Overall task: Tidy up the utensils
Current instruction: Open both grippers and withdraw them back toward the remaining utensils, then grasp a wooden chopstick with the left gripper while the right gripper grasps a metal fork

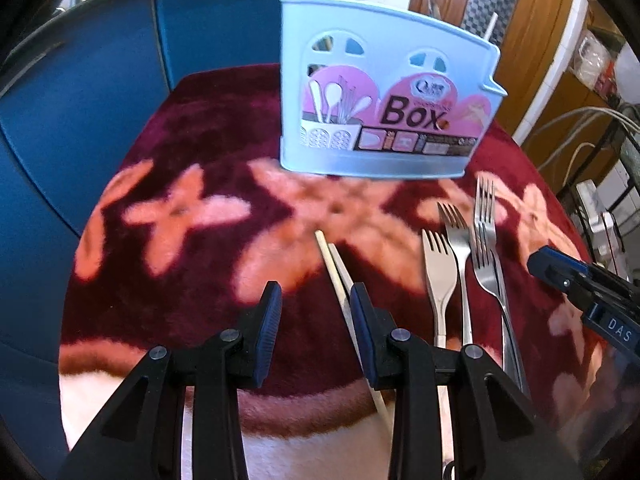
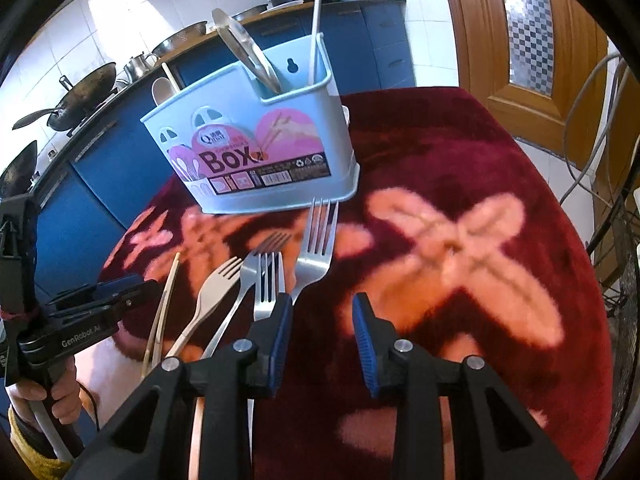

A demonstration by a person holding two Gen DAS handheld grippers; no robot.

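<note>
Four forks [image 2: 256, 280] before blue utensil box [image 2: 256, 148]

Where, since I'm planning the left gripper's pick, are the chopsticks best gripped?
Mid-shaft, from above, jaws straddling both sticks crosswise. The chopsticks lie flat, side by side on the plush cloth, too thin to approach sideways; forks crowd their right.

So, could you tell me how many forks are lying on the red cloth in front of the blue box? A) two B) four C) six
B: four forks lie side by side on the cloth, just in front of the box, right of the chopsticks.
</note>
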